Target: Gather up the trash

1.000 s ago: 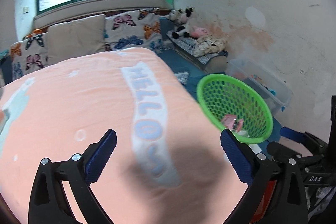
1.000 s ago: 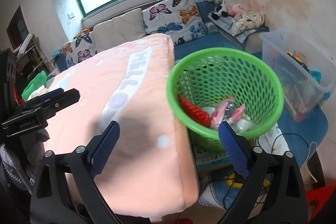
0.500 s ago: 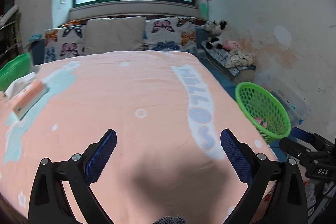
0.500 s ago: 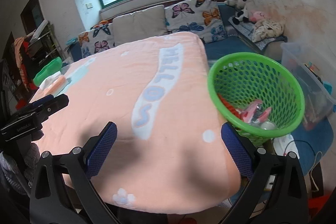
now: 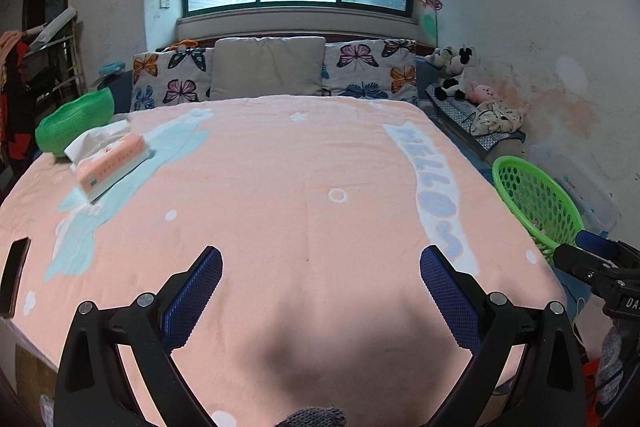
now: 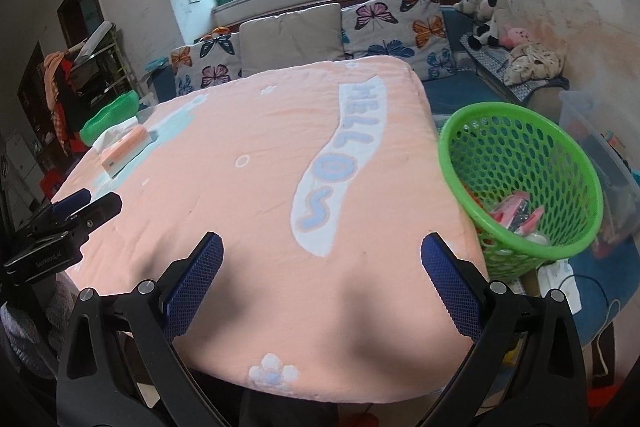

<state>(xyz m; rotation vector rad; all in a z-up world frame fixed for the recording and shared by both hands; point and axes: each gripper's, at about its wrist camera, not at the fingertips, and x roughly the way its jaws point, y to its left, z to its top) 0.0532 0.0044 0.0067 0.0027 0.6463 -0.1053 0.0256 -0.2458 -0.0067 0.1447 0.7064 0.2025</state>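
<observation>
Trash (image 6: 516,215), pink wrappers and scraps, lies in the green basket (image 6: 576,247) just right of the peach blanket (image 6: 280,167). Both the left gripper (image 5: 320,281) and right gripper (image 6: 322,267) hover over the near edge, jaws spread wide, holding nothing. A tissue box (image 5: 110,163) rests far left.

Home bedroom: blanket (image 5: 280,187), butterfly cushions (image 5: 368,71).

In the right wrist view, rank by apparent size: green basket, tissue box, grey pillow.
1. green basket, though it sits nearest the camera.
2. grey pillow.
3. tissue box, clearly smallest.
</observation>
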